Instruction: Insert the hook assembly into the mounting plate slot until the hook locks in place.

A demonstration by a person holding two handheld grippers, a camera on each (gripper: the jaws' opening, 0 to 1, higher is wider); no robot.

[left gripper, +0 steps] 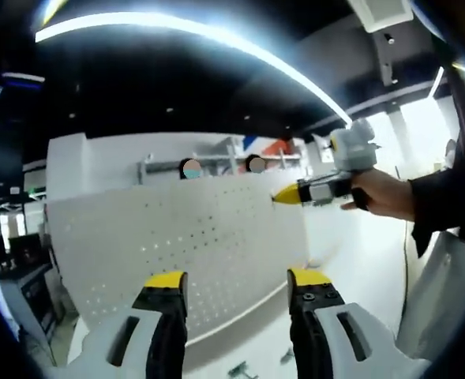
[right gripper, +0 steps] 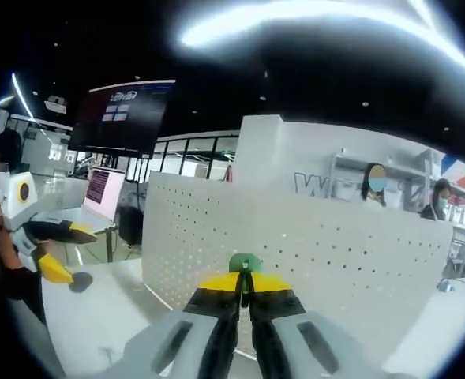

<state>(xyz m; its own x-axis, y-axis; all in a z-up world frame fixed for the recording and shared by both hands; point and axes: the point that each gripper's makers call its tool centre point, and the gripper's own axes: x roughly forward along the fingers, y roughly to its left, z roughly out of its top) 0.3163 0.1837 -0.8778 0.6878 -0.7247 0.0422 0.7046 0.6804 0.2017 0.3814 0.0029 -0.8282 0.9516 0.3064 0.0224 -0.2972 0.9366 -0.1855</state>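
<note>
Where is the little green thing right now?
In the right gripper view, the green hook piece sits pinched at the right gripper's tips, before the white pegboard.

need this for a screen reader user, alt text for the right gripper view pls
The right gripper, jaws closed on a small green piece, points at an upright white perforated panel standing on a white table. At the left edge, the left gripper hangs open above the table, with an office behind.
</note>
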